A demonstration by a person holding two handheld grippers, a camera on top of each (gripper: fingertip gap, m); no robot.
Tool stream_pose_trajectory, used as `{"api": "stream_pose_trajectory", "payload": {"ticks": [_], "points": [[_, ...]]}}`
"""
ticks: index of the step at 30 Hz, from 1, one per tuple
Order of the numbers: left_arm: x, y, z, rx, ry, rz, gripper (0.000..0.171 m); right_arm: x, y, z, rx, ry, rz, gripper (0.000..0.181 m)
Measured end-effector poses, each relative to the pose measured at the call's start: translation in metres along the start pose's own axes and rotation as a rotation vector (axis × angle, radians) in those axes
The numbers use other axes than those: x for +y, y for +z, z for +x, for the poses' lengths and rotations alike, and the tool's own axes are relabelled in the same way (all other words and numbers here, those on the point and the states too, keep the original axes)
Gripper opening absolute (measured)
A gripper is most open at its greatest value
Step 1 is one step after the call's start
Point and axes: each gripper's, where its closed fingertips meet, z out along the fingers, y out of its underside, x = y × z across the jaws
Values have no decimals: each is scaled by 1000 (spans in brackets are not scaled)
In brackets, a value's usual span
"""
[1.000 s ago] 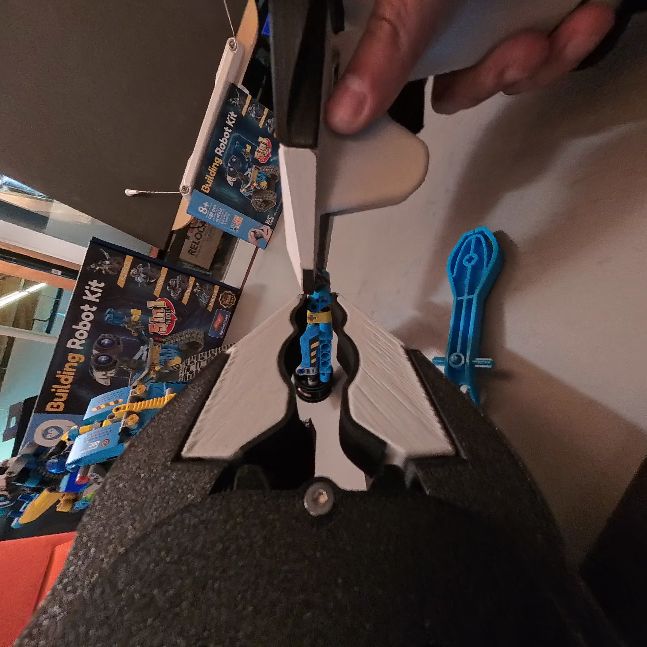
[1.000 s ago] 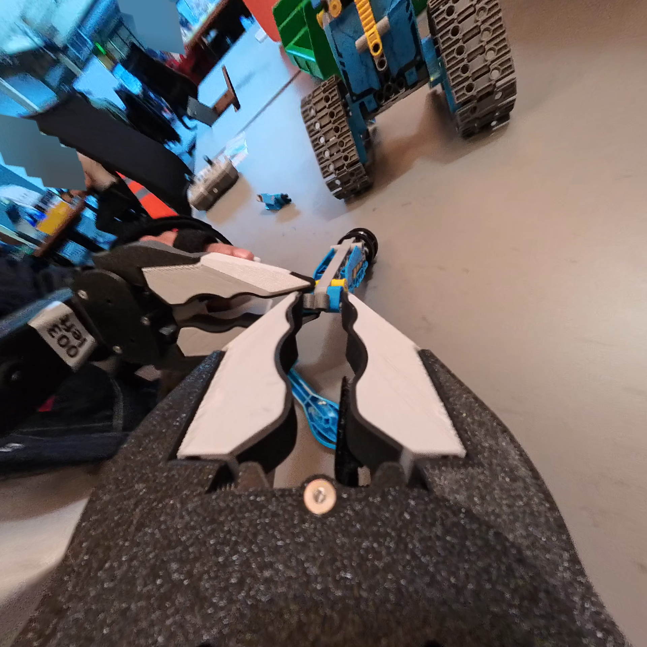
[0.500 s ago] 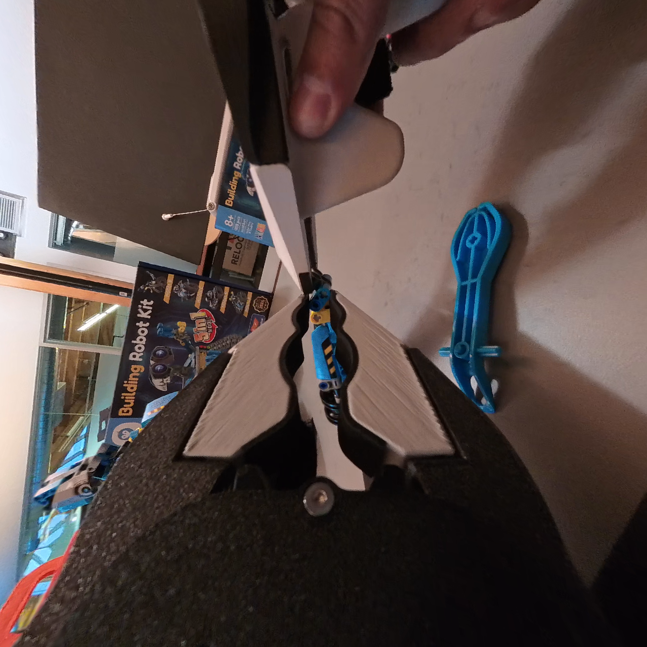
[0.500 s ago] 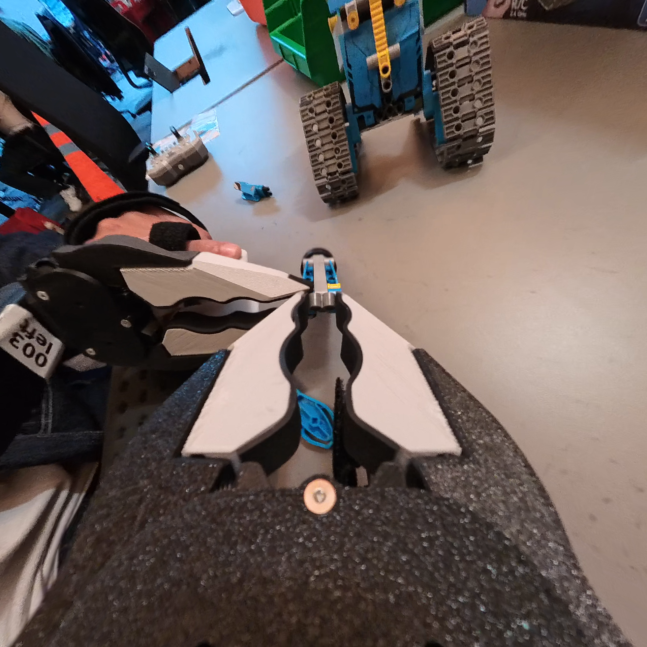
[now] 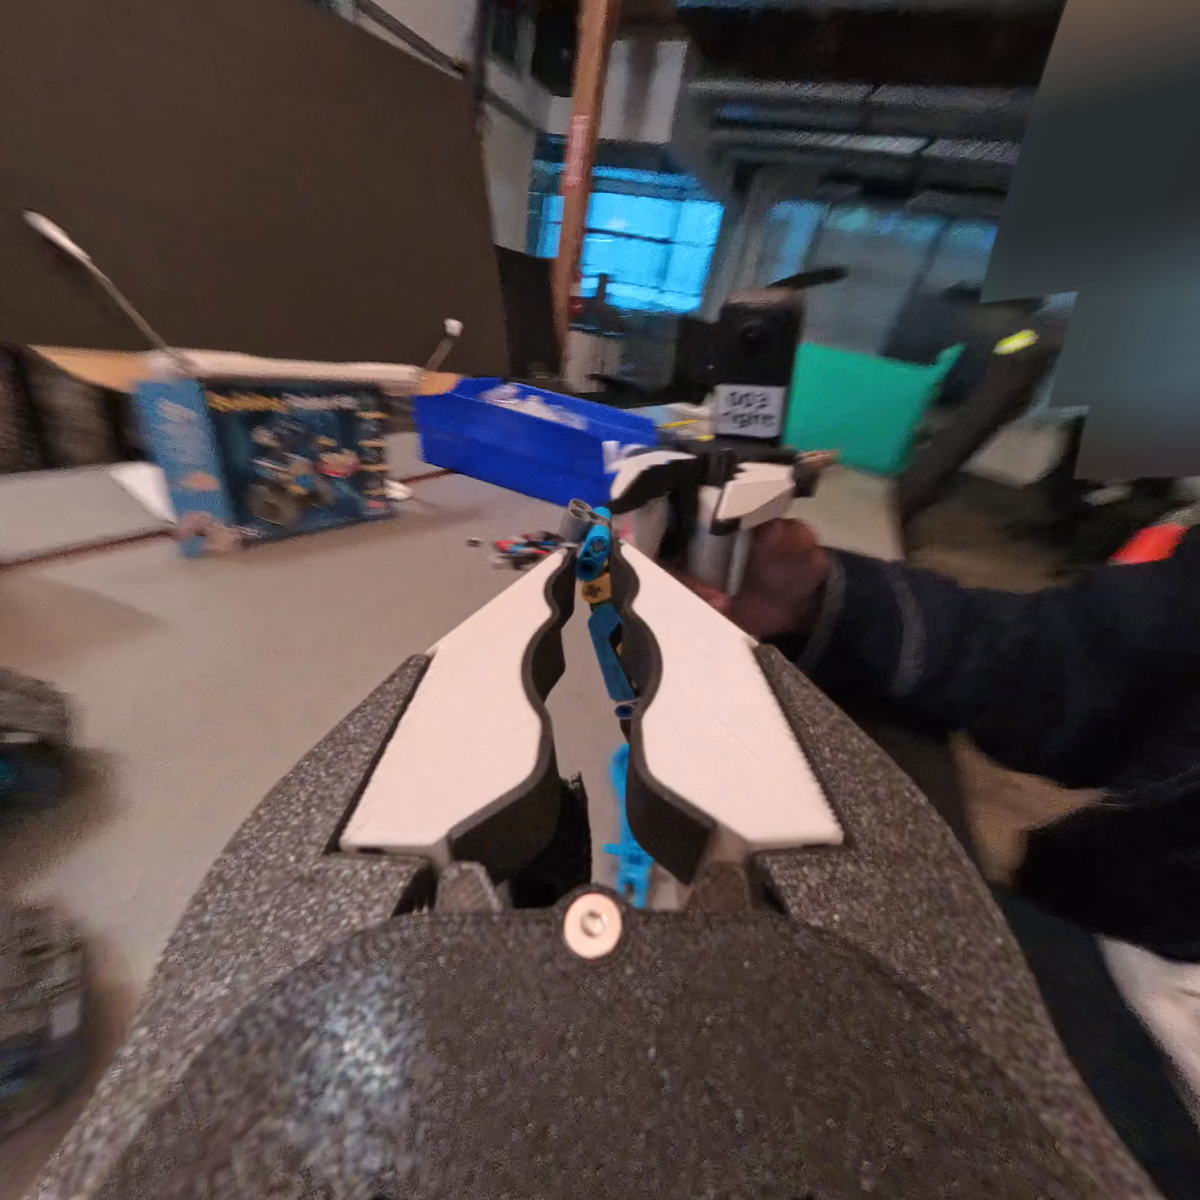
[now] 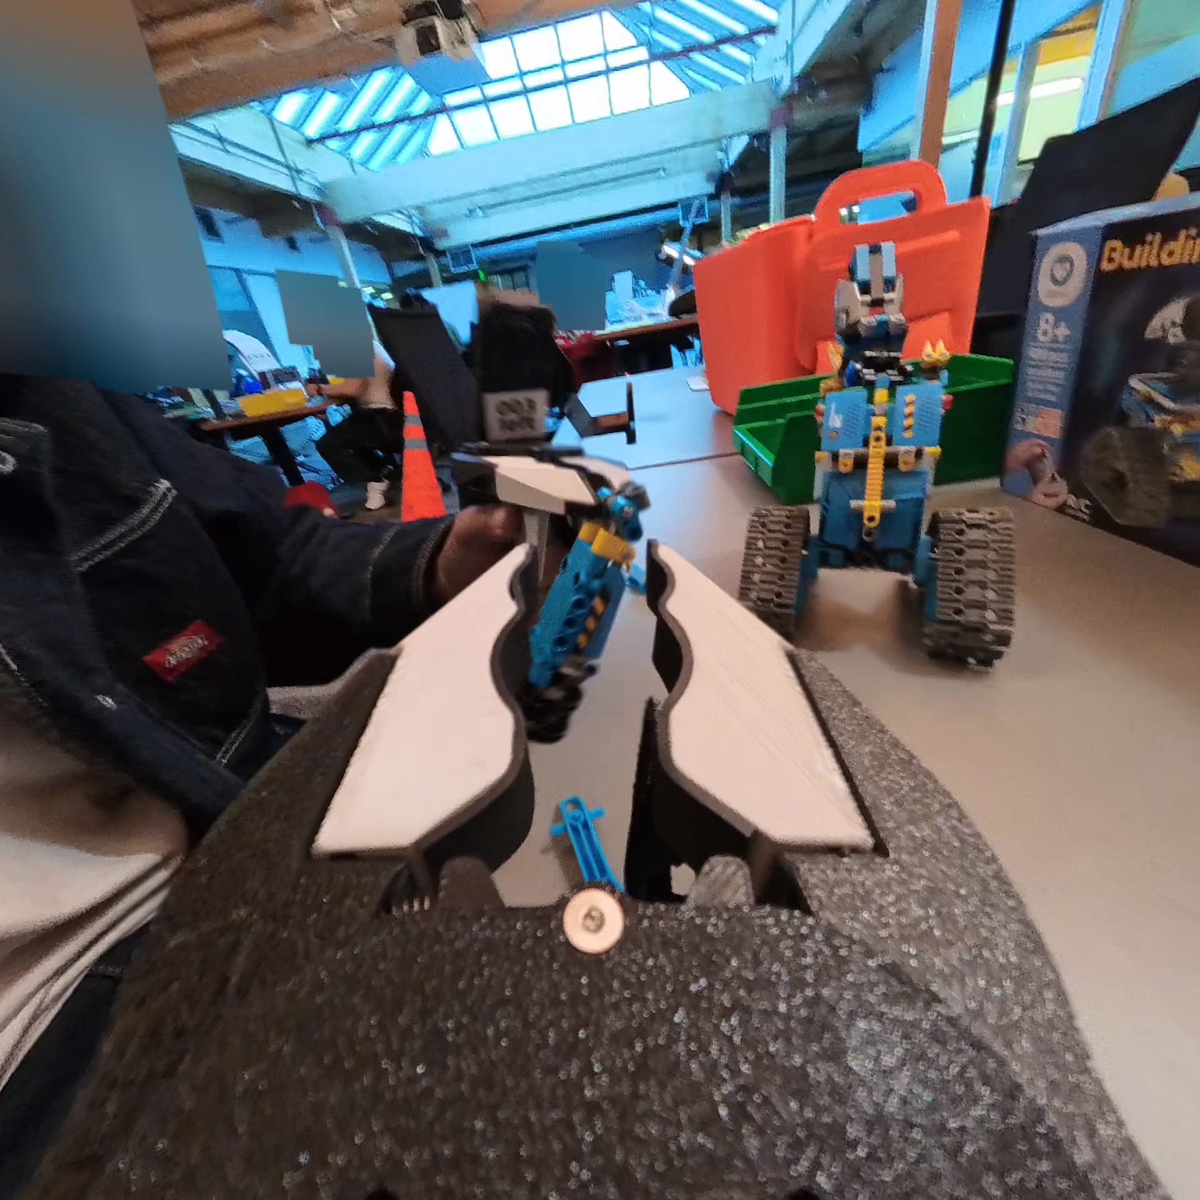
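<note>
You face a grey tabletop (image 6: 974, 747) under a bright skylight (image 6: 519, 84) with pale ceiling beams (image 6: 539, 182). Behind your table stand wooden tables (image 6: 260, 415), an orange traffic cone (image 6: 419, 471) and, opposite, a dark wall panel (image 5: 247, 195).

A large indoor workshop or maker space is showing here. Skylights (image 6: 519, 71) are letting daylight through a high roof with exposed beams (image 6: 519, 182). Work tables (image 6: 273, 415) are standing in the background beside an orange traffic cone (image 6: 419, 474). On the near grey table (image 6: 974, 812), a tracked toy robot (image 6: 876, 487) built from a kit is sitting in front of a green parts bin (image 6: 779, 448), an orange carry case (image 6: 779, 312) and the kit's box (image 6: 1117, 389).
</note>
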Motion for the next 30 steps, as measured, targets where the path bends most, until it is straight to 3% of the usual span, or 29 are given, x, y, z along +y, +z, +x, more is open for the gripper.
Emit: {"api": "stream_pose_trajectory", "payload": {"ticks": [4,9,13,20,27,30], "points": [[3,2,13,144,-152,-1,10,4,11,-5,-48,22,-11,28],[10,7,22,190,-172,-34,9,6,14,-6,-53,38,-24,11],[13,9,20,200,-228,-39,9,10,12,-3,-38,67,-45,11],[20,12,14,112,-127,-75,11,27,14,4,-29,177,-129,15],[26,15,21,146,-129,-87,11,28,12,-5,-66,174,-160,8],[27,14,20,116,-55,-102,9,29,11,-5,-52,158,-178,7]]}}
